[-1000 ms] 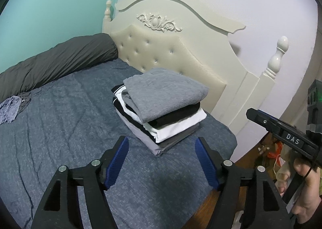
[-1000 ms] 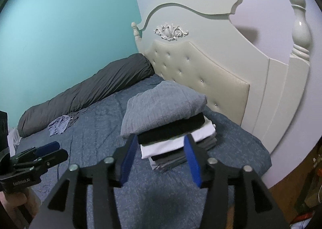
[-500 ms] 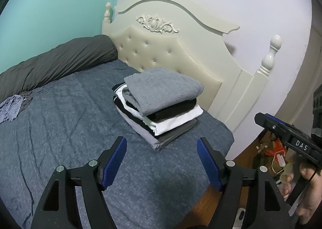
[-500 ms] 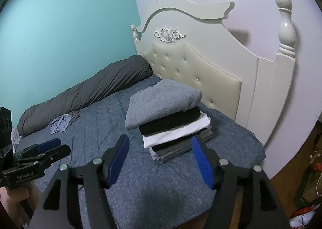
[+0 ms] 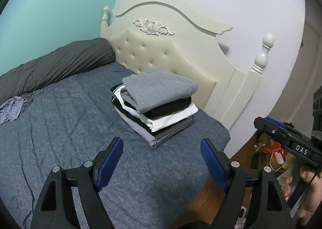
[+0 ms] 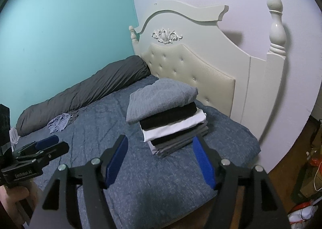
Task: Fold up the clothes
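Clothes sit stacked (image 5: 156, 106) near the headboard (image 5: 175, 56) so the bed (image 5: 60, 138) stays free. My left claw (image 5: 161, 163) and right claw (image 6: 161, 160) have just been opening wide, holding nothing.

the folded clothes (image 5: 159, 106) are soft matt cloth. the headboard (image 5: 203, 47) is glossy cream wood with tufted padding. the bedspread (image 5: 66, 128) looks coarse.

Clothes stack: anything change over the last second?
Both tools backed away from the clothes stack. The left tool and right tool have just been opening, nothing between their pads. The stack, the crumpled garment and the bed stayed put.
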Tool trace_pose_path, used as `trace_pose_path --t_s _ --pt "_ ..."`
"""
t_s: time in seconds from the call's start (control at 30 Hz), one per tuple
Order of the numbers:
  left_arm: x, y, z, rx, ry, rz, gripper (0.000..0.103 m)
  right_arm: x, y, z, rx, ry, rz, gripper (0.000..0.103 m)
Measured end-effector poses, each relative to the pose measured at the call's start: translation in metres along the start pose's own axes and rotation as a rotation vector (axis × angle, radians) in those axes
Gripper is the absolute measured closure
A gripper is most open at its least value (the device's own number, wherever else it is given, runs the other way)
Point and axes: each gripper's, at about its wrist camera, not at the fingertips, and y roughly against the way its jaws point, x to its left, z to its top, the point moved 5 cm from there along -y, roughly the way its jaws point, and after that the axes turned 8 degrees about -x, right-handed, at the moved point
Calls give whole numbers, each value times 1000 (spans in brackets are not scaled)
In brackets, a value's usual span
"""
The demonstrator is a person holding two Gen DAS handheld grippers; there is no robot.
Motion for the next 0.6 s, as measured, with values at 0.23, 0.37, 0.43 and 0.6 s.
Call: trace_pose_path --t_s 0.23,0.37,0.43,0.6 --pt "3 10 -5 2 -1 -1 16 7 10 -8 -3 -2 -2 25" --pt "4 15 -7 -2 -5 -1 13 10 15 -12 -4 -4 0 21" --pt "5 17 -9 -5 -3 -1 12 11 16 -14 -3 -9 8 18" --pt "6 22 -11 -12 -1 0 7 11 21 -19 -6 -10 3 14"
